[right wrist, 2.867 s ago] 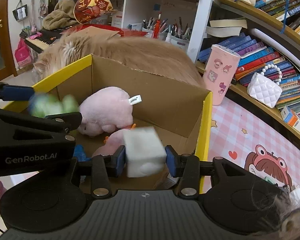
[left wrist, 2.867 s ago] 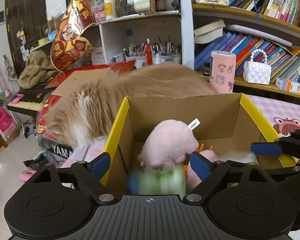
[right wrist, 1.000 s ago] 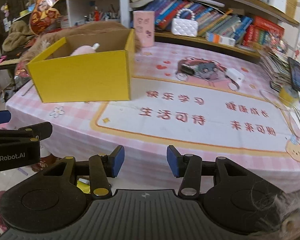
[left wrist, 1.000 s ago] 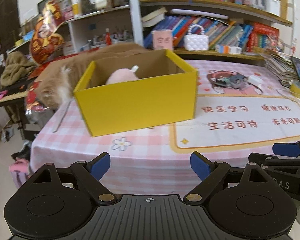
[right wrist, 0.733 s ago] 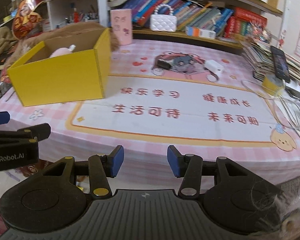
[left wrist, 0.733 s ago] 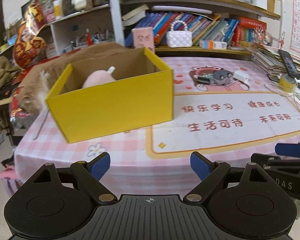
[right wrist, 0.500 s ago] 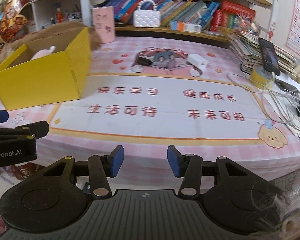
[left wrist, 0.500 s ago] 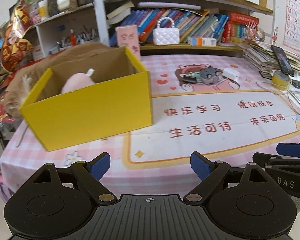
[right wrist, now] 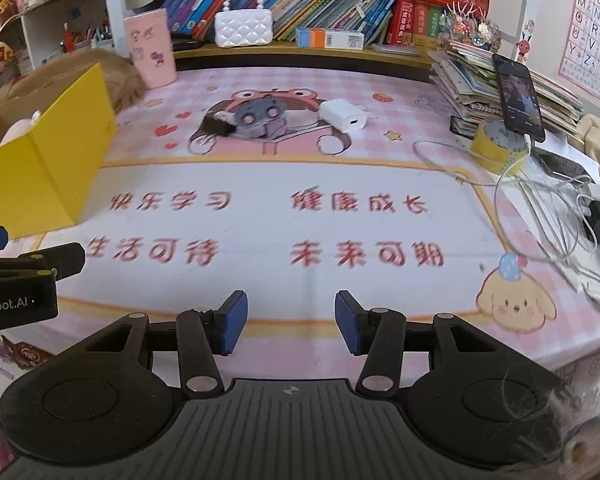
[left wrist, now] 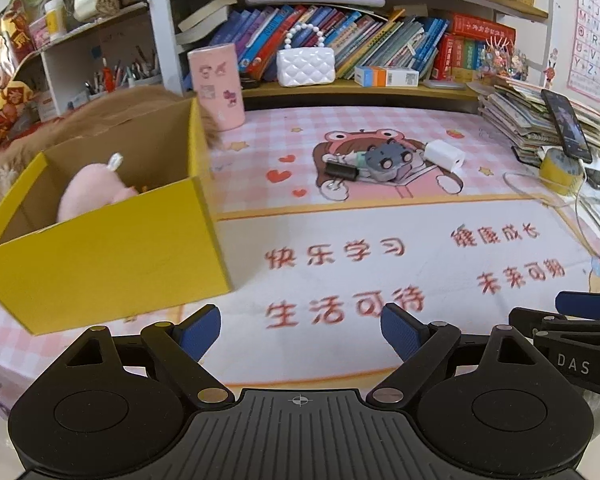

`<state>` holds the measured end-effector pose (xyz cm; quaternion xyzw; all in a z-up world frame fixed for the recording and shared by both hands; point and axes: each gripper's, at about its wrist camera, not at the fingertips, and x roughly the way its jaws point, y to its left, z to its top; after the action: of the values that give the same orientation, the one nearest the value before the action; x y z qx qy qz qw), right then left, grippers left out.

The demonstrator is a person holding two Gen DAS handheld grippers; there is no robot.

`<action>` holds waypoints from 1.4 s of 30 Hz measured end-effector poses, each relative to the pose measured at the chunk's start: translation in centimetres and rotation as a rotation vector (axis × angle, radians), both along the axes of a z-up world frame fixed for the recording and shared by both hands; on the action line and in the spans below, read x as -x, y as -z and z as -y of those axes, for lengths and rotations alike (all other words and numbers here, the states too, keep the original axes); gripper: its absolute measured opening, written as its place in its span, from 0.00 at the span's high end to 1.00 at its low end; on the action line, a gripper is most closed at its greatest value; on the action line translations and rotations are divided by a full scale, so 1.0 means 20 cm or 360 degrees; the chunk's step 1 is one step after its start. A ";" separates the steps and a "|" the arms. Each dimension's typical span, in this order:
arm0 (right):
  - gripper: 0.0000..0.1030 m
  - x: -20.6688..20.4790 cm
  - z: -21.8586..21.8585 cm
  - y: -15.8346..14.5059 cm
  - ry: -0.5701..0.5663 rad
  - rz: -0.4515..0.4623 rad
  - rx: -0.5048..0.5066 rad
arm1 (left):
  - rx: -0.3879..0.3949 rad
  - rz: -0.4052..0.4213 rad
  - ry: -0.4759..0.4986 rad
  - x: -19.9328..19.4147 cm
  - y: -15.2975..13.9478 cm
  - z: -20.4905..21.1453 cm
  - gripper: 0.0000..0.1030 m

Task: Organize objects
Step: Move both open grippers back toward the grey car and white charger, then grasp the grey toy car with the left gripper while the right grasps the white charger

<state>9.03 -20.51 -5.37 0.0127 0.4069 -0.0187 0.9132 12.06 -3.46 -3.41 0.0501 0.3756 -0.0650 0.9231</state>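
Observation:
A yellow cardboard box (left wrist: 112, 248) stands at the table's left, with a pink plush toy (left wrist: 90, 196) inside; the same box (right wrist: 56, 160) shows at the left of the right wrist view. My left gripper (left wrist: 300, 332) hangs wide open over the table's near edge, nothing between its blue pads. My right gripper (right wrist: 287, 322) is open too, narrower, and empty. Far across the table lie a grey toy (left wrist: 388, 158), a black clip (left wrist: 342, 171) and a white charger (left wrist: 444, 156); the grey toy (right wrist: 258, 114) and charger (right wrist: 344, 116) also appear in the right wrist view.
An orange cat (left wrist: 112, 104) lies behind the box. A pink cup (left wrist: 218, 84) and a white handbag (left wrist: 305, 64) stand at the back by bookshelves. At the right are stacked books (right wrist: 500, 84), a propped phone (right wrist: 518, 96), a yellow tape roll (right wrist: 498, 144) and white cables (right wrist: 540, 208).
Both grippers pulled back out of the box, let go of the green toy and white cube, and have swung right along the table's front. The box now sits further left in both views.

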 end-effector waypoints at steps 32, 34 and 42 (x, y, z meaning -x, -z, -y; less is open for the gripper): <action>0.52 -0.72 0.49 -0.06 -0.0161 0.0106 -0.0091 | -0.0010 0.0077 -0.0227 -0.61 -0.08 0.45 0.13; 0.52 -0.77 0.51 -0.05 -0.0169 0.0108 -0.0086 | 0.0000 0.0068 -0.0238 -0.64 -0.08 0.46 0.13; 0.52 -0.94 0.55 -0.01 -0.0206 0.0117 -0.0068 | -0.0037 0.0064 -0.0261 -0.74 -0.08 0.49 0.13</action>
<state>27.85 -31.50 -5.18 0.0065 0.3735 0.0497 0.9263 26.93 -13.31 -1.85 0.0311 0.3605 0.0162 0.9321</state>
